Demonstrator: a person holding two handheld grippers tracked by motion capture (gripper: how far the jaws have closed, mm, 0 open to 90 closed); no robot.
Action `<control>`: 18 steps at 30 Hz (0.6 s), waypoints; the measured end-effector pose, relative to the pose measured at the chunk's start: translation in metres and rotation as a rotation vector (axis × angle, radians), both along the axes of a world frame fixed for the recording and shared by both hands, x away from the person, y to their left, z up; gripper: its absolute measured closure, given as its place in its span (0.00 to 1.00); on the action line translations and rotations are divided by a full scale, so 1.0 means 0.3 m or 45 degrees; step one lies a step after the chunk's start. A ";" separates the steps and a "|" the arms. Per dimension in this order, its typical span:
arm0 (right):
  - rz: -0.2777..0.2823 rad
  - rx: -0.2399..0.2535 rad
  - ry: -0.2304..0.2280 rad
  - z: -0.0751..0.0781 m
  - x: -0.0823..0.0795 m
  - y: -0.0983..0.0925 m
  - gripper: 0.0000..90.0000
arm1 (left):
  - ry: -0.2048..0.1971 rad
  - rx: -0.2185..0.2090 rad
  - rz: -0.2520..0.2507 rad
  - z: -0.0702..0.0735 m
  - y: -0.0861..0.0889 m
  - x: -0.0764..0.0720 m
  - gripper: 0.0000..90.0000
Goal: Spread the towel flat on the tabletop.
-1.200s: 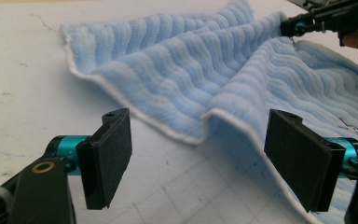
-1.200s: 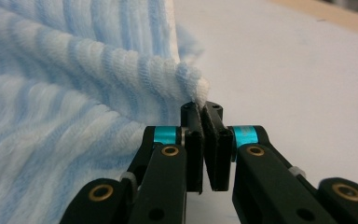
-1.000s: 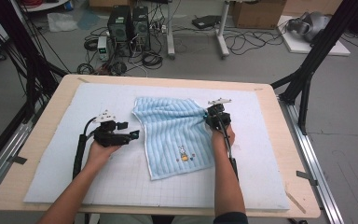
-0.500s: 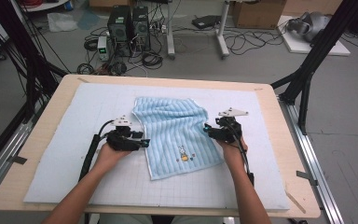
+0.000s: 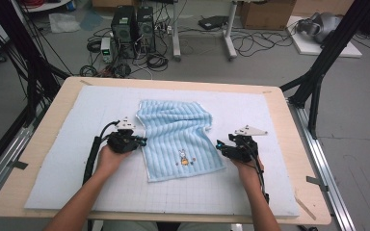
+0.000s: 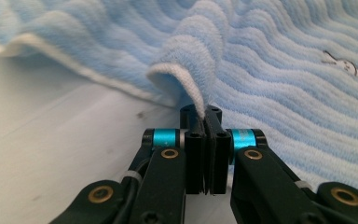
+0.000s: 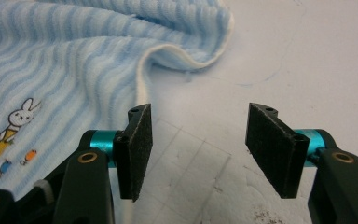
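The left claw (image 6: pixel 204 119) has just clenched on a raised fold at the towel's (image 5: pixel 178 137) left edge, pads pinching the white hem. The right claw (image 7: pixel 196 140) is released, its jaws standing apart over bare mat (image 5: pixel 270 125) just beside the towel's right edge, nothing between them. The blue striped towel lies rumpled mid-desk (image 5: pixel 294 120), rabbit picture (image 5: pixel 183 157) near its front edge.
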State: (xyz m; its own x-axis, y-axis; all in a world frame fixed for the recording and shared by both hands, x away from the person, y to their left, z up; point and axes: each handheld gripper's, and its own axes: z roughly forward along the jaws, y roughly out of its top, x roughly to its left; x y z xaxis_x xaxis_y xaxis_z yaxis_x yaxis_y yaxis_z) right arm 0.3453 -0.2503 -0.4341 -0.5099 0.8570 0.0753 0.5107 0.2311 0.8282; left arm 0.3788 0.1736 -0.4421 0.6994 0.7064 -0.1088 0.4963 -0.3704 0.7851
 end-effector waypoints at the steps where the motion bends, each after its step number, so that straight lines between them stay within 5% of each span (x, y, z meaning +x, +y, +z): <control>1: 0.005 0.008 -0.002 0.003 -0.004 0.003 0.45 | -0.001 0.000 0.018 0.002 0.014 0.005 0.97; 6: 0.054 0.070 0.003 0.014 -0.017 0.030 0.47 | -0.012 0.027 0.107 0.017 0.092 0.048 0.97; 10: 0.133 0.103 -0.004 0.024 -0.025 0.088 0.54 | 0.011 -0.024 0.137 0.008 0.120 0.058 0.96; 14: 0.213 0.038 0.000 0.015 -0.014 0.182 0.61 | 0.015 -0.076 0.212 0.003 0.128 0.053 0.59; 18: 0.214 -0.016 -0.016 0.016 0.033 0.269 0.65 | -0.009 -0.104 0.229 0.010 0.144 0.033 0.51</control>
